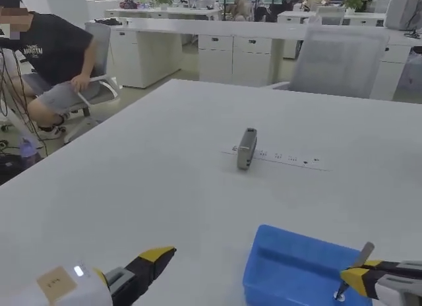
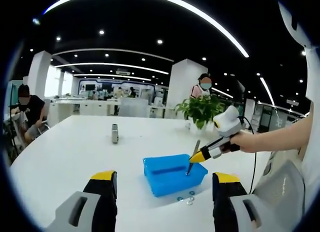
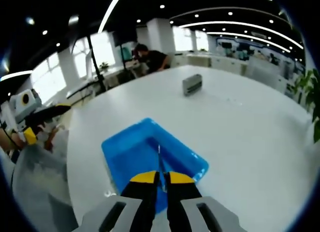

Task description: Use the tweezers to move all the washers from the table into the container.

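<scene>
A seated person [image 1: 53, 55] is at the far left, well away from the white counter [image 1: 165, 187].

At the lower left, the left hand-held gripper [image 2: 165, 176] hovers above the counter. Its two yellow-tipped jaws are spread wide with nothing between them.

A small grey block [image 1: 246, 148] stands near the middle of the counter, well apart from everything else.

Right of centre, close to the near edge, sits the blue container [image 1: 290, 266], an open shallow tray. In the left gripper view, a few small washers [image 2: 186, 198] lie on the counter just beside its near wall, not yet inside.

At the far right, the right hand-held gripper [image 3: 161, 176] has its jaws squeezed together on the metal tweezers [image 3: 159, 159]. The tweezers slant down with their tips inside the container, at or just above its floor. The tips are too small to tell whether they carry a washer.

The step in hand looks like a drop-off. It is probably best done with the tips kept low, so a released washer settles flat instead of bouncing over the wall.

For the washers beside the tray, a shallow approach from the open side seems wise. Pinching across one ring's rim and lifting clear of the wall should avoid nudging the container. The free gripper could steady the tray if it slides.
</scene>
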`<state>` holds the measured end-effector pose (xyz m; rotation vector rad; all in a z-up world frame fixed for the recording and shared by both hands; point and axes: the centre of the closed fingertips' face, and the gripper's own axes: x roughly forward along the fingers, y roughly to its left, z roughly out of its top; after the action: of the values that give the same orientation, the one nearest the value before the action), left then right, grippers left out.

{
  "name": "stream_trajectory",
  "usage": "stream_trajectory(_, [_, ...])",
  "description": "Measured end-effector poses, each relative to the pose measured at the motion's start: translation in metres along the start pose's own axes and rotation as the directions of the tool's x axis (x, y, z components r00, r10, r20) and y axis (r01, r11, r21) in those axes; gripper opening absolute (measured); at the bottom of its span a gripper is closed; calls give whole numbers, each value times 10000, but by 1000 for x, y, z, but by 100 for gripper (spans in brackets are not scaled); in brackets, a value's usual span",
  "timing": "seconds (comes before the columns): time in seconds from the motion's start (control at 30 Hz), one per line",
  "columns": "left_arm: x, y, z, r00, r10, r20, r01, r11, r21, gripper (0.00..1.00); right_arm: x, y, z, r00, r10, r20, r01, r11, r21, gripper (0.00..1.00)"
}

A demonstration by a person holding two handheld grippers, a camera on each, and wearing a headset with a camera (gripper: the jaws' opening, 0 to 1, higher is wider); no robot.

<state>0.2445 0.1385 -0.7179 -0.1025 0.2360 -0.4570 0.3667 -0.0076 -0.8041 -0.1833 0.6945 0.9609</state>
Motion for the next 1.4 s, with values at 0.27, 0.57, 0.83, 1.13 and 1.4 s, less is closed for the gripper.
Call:
stream_trajectory(0.27, [0,-1,0,10000,-54,-13,54,10000,-14,80,-3,-3,2,9998,-14,223,10,9999,169,3])
stream_trajectory(0.57, [-1,0,-1,10000,-13,-60,13,10000,-77,79,-17,15,15,9978,159,644,-165,9998,97,3])
stream_trajectory(0.83, [-1,0,-3,9999,-55,-138,54,9999,-117,77,-36,45,25,9935,553,991,-550,9985,-55,3])
stream_trajectory(1.13, [0,-1,-6,9994,-85,-334,85,10000,-10,75,-38,81,10,9884,1520,-8,-1511,9819,-1139,1])
stream_trajectory(1.4, [0,-1,-8,9988,-95,-473,99,9999,65,73,-20,88,-15,9727,1915,-1307,-2130,9609,-1768,2])
